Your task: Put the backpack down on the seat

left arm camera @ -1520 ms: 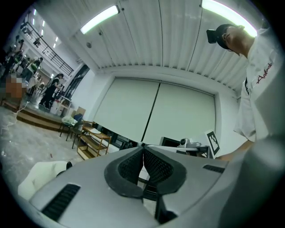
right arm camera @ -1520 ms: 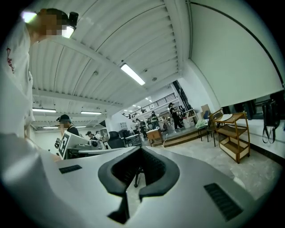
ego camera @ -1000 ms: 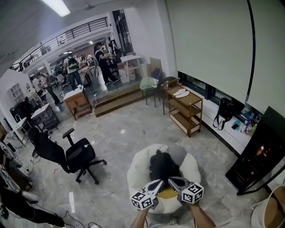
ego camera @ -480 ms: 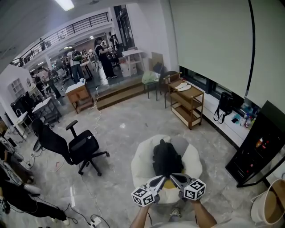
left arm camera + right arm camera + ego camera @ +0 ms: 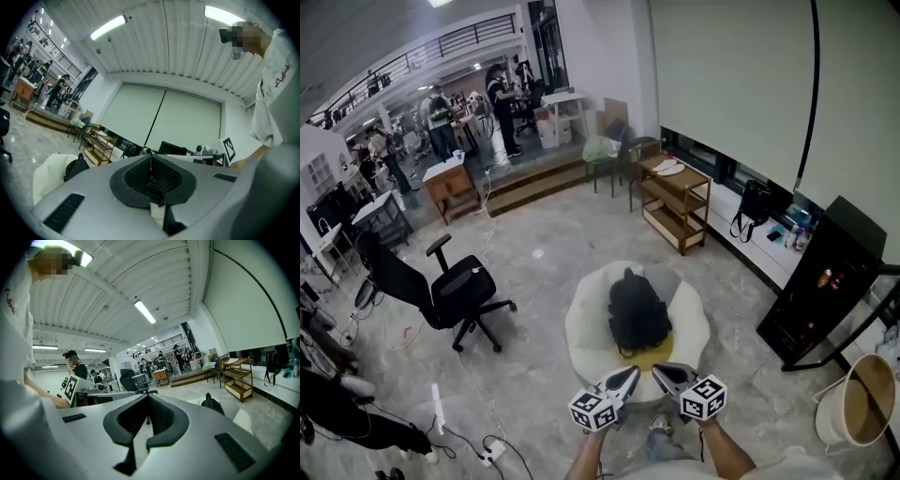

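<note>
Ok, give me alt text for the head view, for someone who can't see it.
A black backpack lies on a round white beanbag seat, seen from above. Near the bottom edge, the left gripper and right gripper are clear of it, both shut and empty. A black office chair stands to the left.

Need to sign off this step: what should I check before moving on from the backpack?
1. Black fabric backpack lies on the round white beanbag seat: ok.
2. Left gripper has its jaws together with nothing between them: ok.
3. Right gripper is shut and empty too: ok.
4. Both grippers are apart from the backpack, on the person's side of the seat: ok.
5. Backpack is settled firmly enough not to slide off: cannot tell.
6. Black wheeled office chair stands apart from the seat: ok.
</note>
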Motion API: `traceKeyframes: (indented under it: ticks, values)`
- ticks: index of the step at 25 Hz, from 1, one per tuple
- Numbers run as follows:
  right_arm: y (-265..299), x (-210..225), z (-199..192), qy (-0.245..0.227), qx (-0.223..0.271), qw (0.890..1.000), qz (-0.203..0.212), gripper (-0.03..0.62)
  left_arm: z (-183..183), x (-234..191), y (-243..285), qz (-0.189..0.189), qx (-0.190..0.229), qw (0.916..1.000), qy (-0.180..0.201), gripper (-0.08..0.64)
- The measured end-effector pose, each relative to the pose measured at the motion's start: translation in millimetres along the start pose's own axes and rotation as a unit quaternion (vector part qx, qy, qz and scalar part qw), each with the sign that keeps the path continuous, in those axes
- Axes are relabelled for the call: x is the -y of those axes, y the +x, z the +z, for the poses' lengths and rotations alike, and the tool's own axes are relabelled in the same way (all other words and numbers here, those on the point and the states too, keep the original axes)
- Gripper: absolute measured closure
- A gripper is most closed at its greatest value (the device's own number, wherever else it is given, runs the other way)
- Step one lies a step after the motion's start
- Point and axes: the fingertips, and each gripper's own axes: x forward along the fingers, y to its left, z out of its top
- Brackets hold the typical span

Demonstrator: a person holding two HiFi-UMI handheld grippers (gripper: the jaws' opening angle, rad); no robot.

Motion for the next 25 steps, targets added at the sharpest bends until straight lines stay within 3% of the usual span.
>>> traceKeyframes:
  ticks: [10, 18, 25]
  values:
    - [-18, -41, 0, -0.005, -0.007, 1.000, 0.002, 0.565, 1, 35, -27, 0.001, 0.009, 0.9999, -0.006, 0.526]
    - [-29, -44, 3, -0.006, 0.012, 1.000, 0.004, 0.565, 2, 46, -32, 0.012, 0.022, 0.9997, 0.006, 0.526]
    - [-71, -44, 1, 0.000, 0.022, 1.000, 0.002, 0.566, -3, 84, -29, 0.017, 0.032, 0.9993, 0.009, 0.526]
